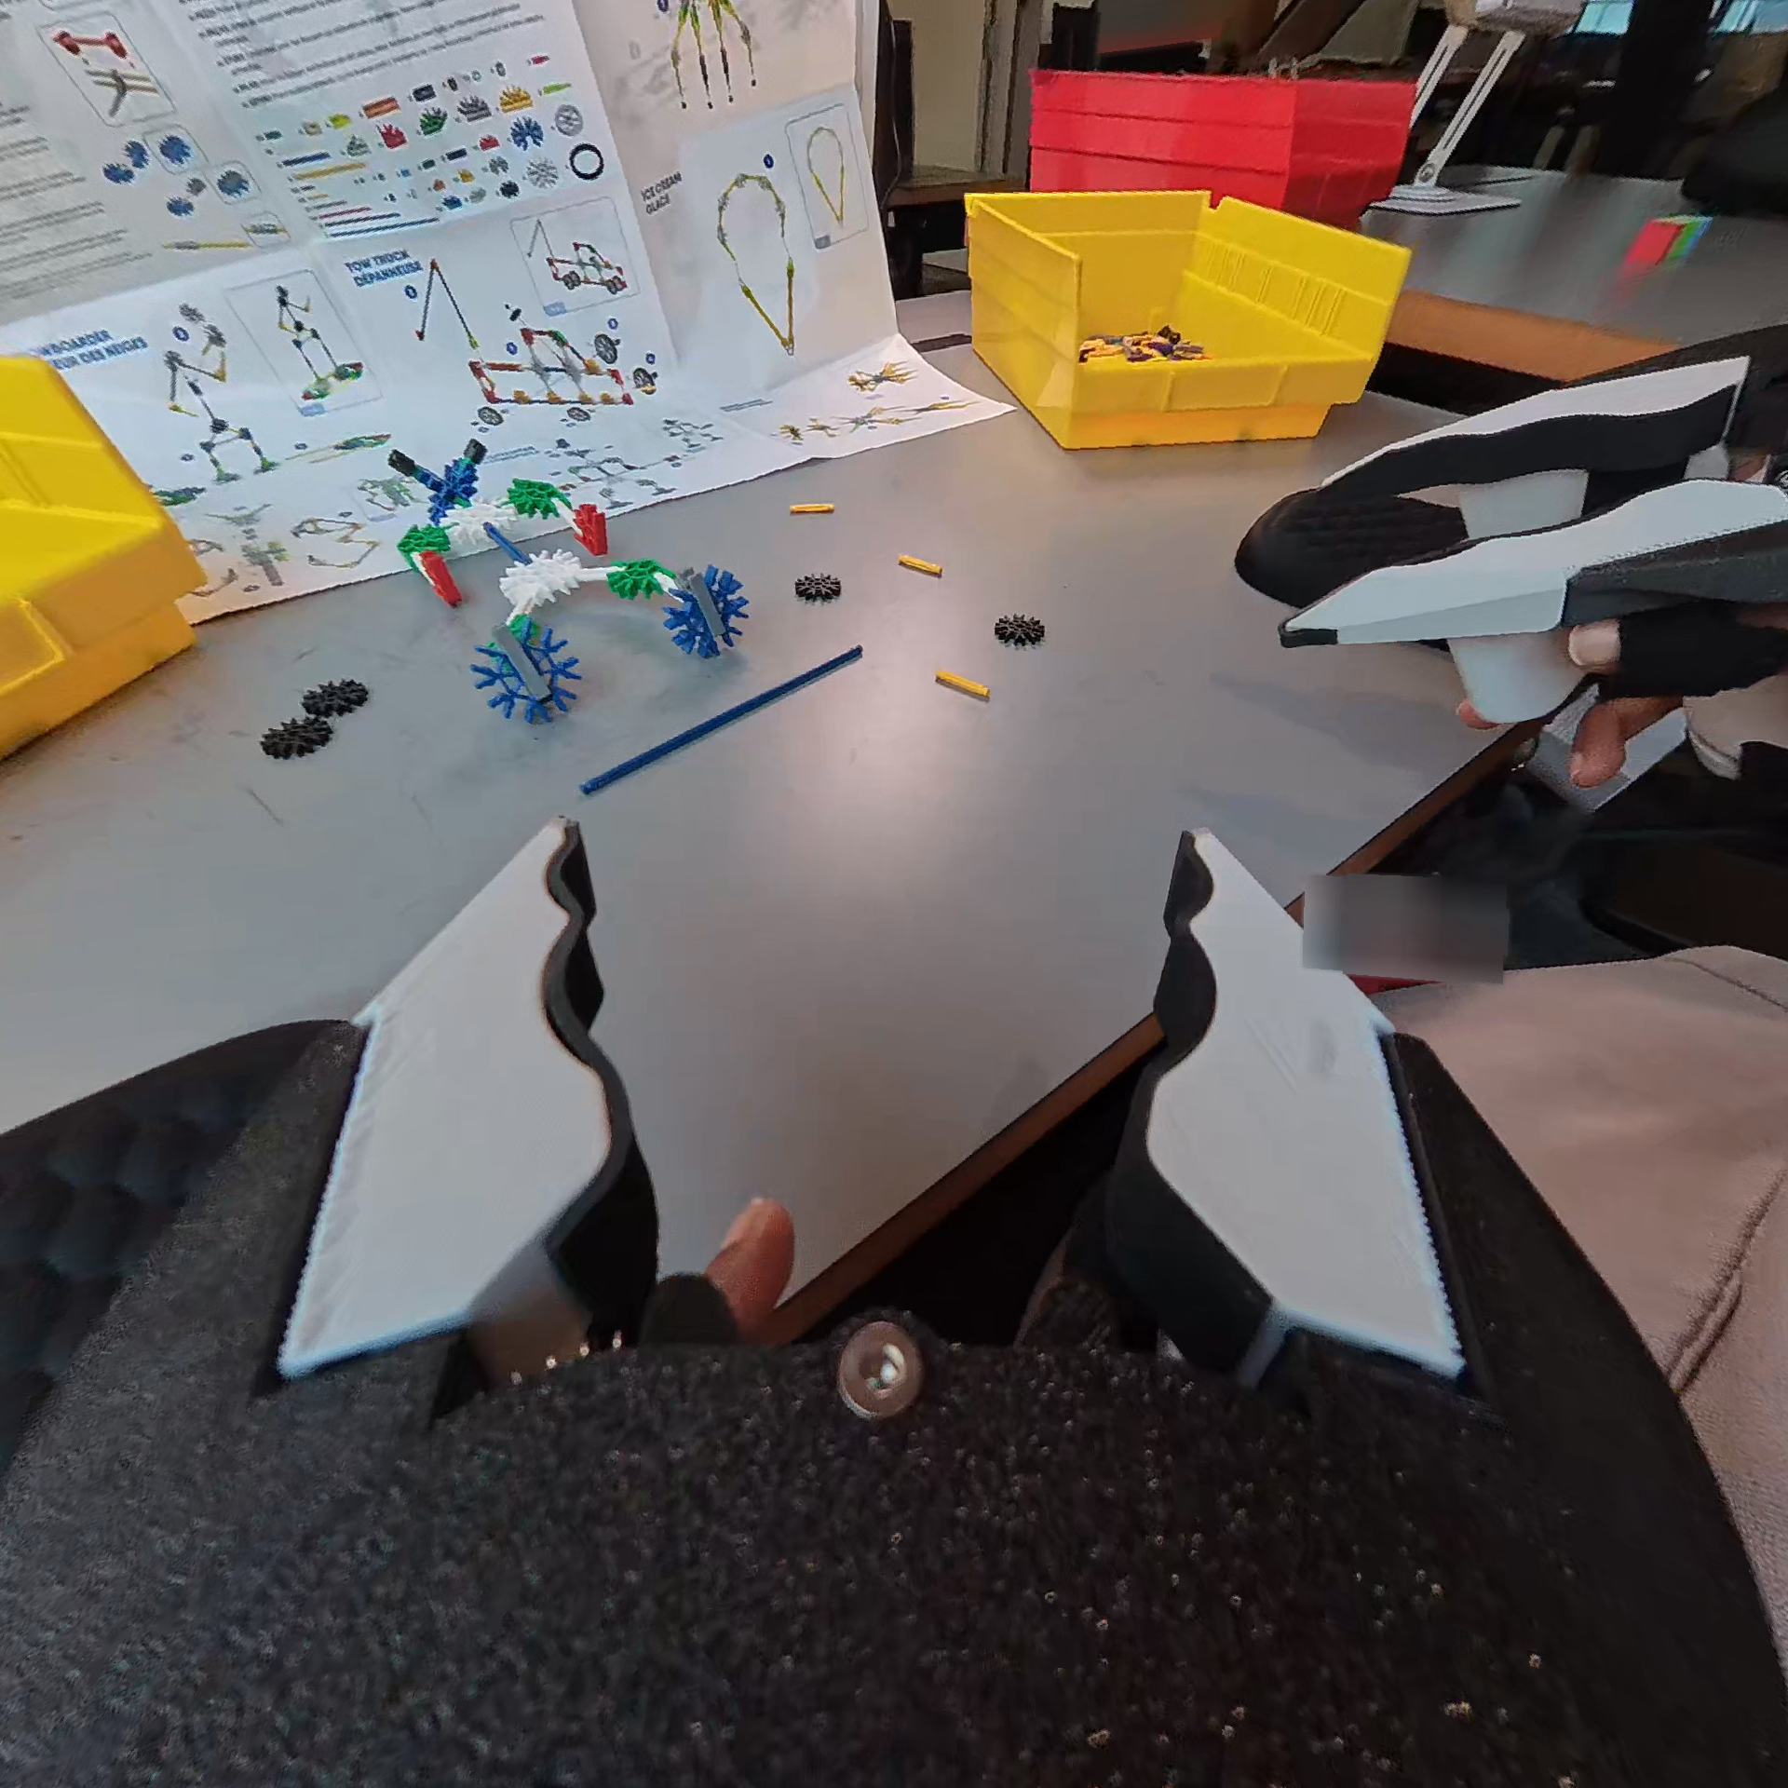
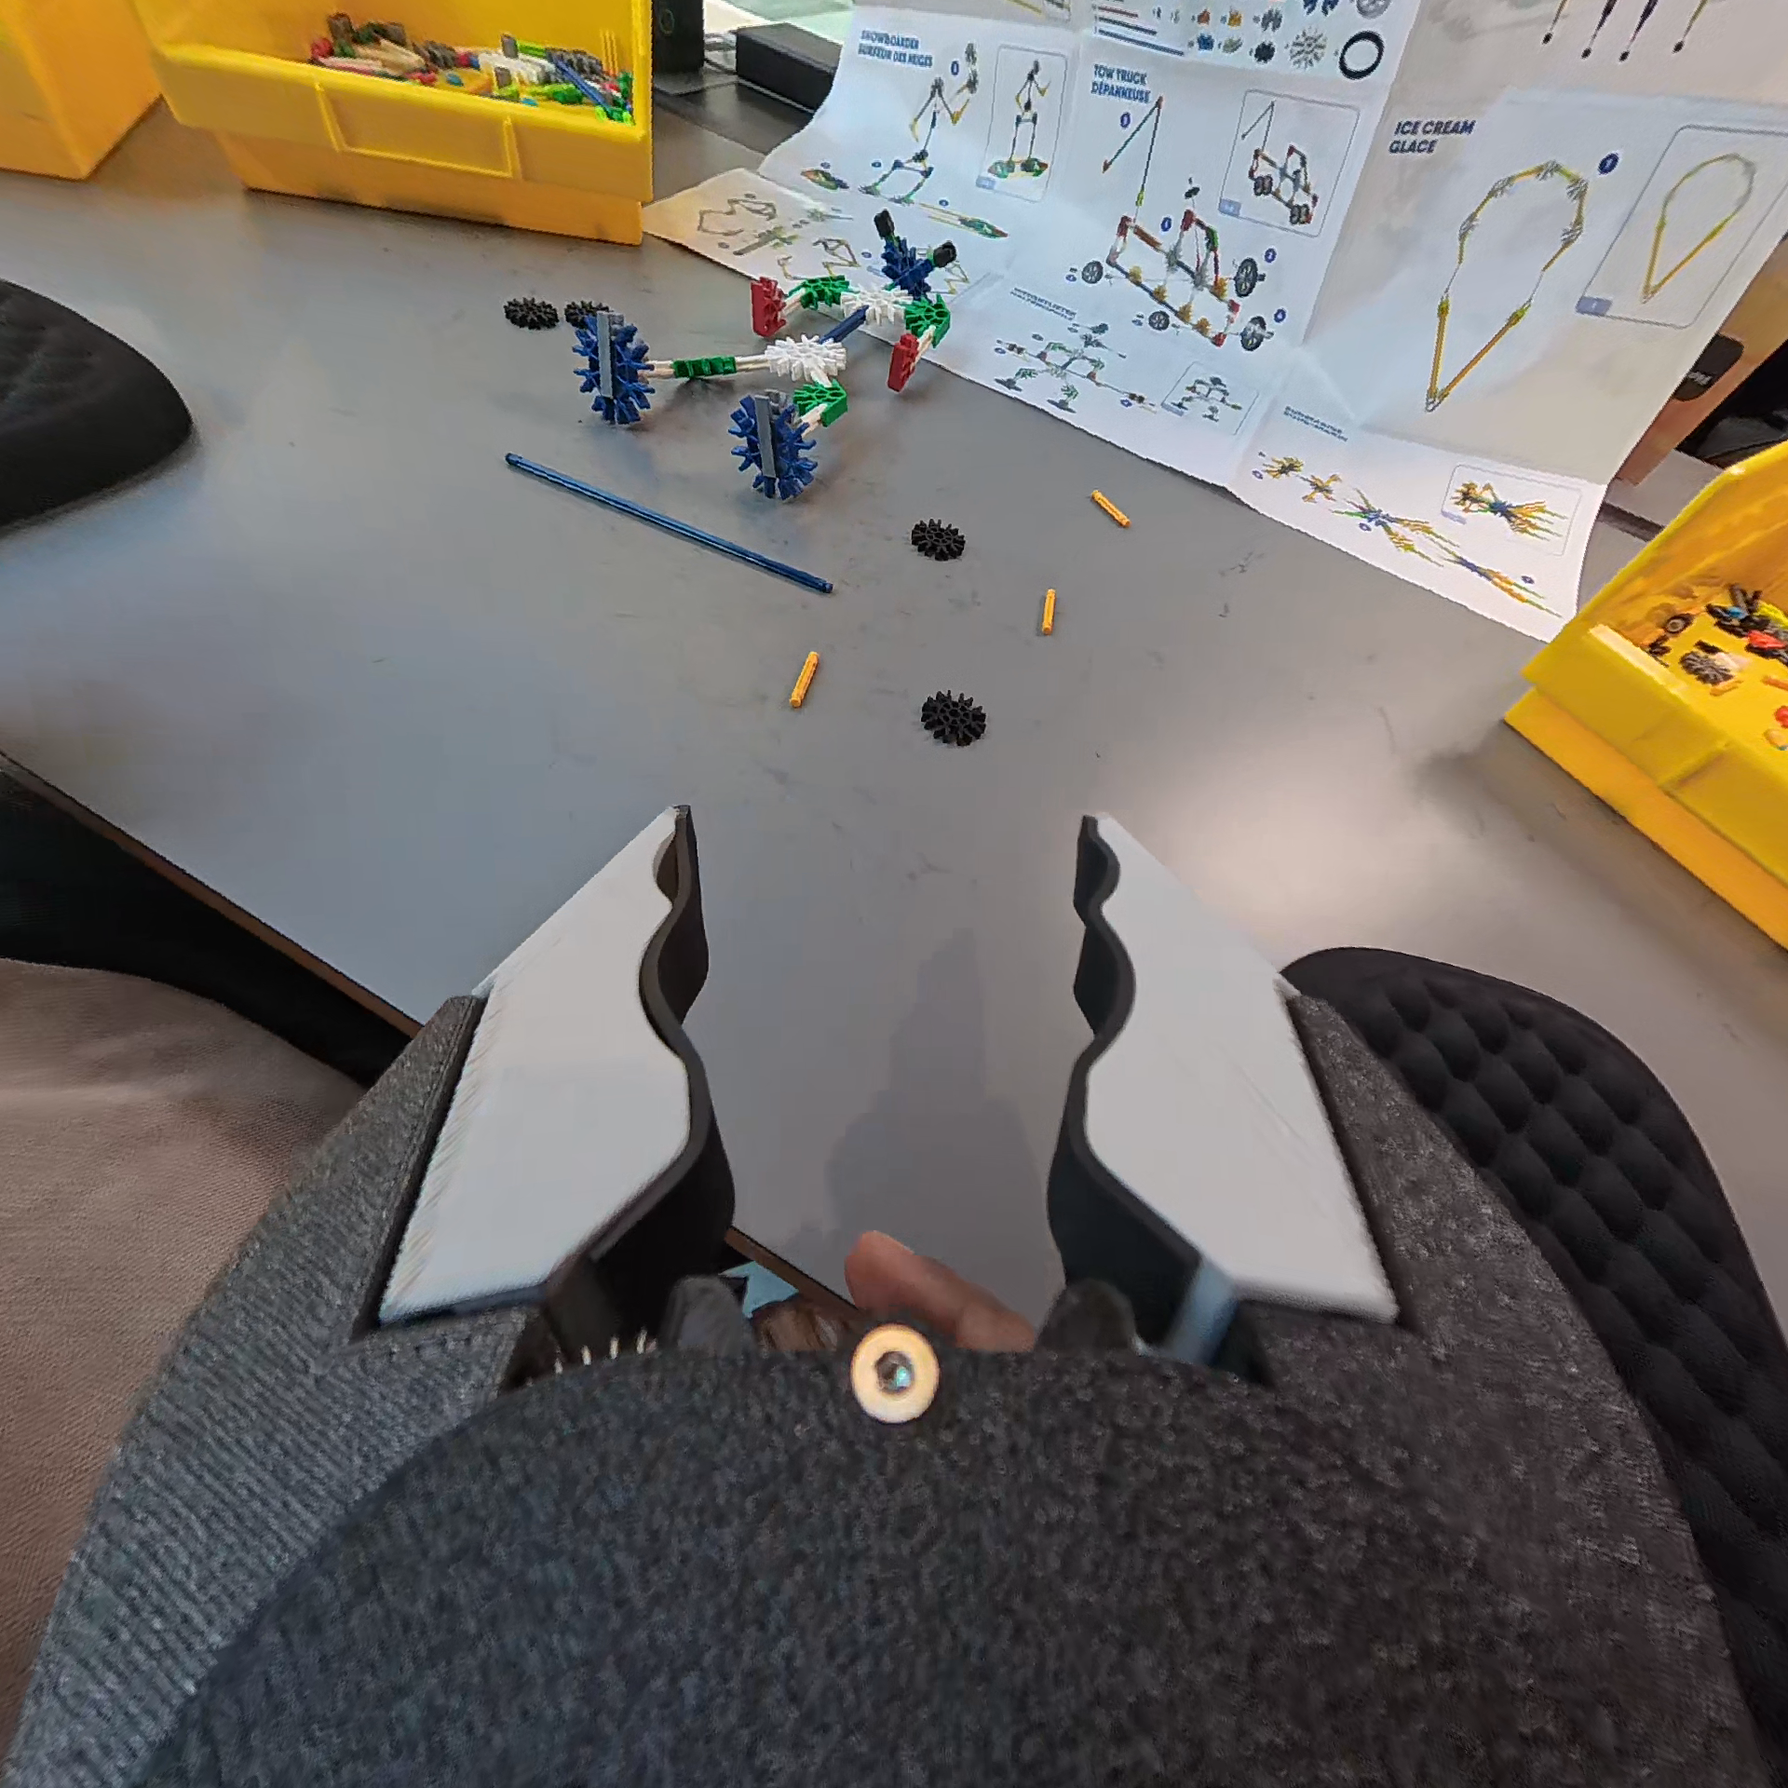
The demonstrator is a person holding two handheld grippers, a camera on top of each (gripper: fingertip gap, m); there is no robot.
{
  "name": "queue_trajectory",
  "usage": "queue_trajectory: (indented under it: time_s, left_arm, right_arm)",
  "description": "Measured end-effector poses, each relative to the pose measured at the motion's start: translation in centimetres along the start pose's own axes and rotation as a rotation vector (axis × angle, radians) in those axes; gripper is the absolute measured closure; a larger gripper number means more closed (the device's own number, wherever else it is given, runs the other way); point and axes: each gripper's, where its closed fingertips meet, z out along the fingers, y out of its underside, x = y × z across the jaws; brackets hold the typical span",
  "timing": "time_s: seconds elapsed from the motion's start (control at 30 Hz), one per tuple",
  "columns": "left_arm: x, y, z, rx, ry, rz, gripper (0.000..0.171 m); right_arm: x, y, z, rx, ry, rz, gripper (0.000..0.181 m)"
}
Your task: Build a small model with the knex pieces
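Observation:
A small construction-toy model (image 1: pixel 571 571) of blue, white, green and red connectors stands on the grey table (image 1: pixel 871 919); it also shows in the right wrist view (image 2: pixel 774 358). A long blue rod (image 1: pixel 721 721) (image 2: pixel 668 524) lies in front of it. Short yellow rods (image 1: pixel 962 684) (image 2: pixel 804 678) and black gear pieces (image 1: pixel 1019 630) (image 2: pixel 953 717) lie scattered nearby. My left gripper (image 1: pixel 876 837) is open and empty above the table's near edge. My right gripper (image 2: pixel 882 818) is open and empty, nearest a black gear; it shows at the right of the left wrist view (image 1: pixel 1355 561).
A folded instruction sheet (image 1: pixel 406 242) (image 2: pixel 1306 242) stands behind the model. Yellow part bins sit at the left (image 1: pixel 77 542) (image 2: pixel 406 106) and right (image 1: pixel 1180 310) (image 2: pixel 1683 697). A red bin (image 1: pixel 1219 135) is farther back. The table's brown front edge (image 1: pixel 968 1190) runs under my grippers. My left gripper's tips are some 15 cm from the long blue rod (image 1: pixel 721 721). It turns up in the right wrist view (image 2: pixel 646 518) as well. It is some 25 cm from my left tips to the small construction-toy model (image 1: pixel 571 571). It turns up in the right wrist view (image 2: pixel 822 371) as well.

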Motion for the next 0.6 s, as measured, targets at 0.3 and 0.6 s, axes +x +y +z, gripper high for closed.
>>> queue_trajectory:
  time_s: [0.3,0.6]
  left_arm:
    - [-1.4,1.1,2.3,-0.218,-0.048,0.068,0.116]
    - [-0.5,-0.7,10.7,-0.34,-0.208,0.535,0.171]
  right_arm:
    - [-3.6,-5.0,-1.6,0.236,-0.164,-0.069,0.146]
    - [-15.4,-12.1,-7.7,0.482,-0.446,-0.207,0.181]
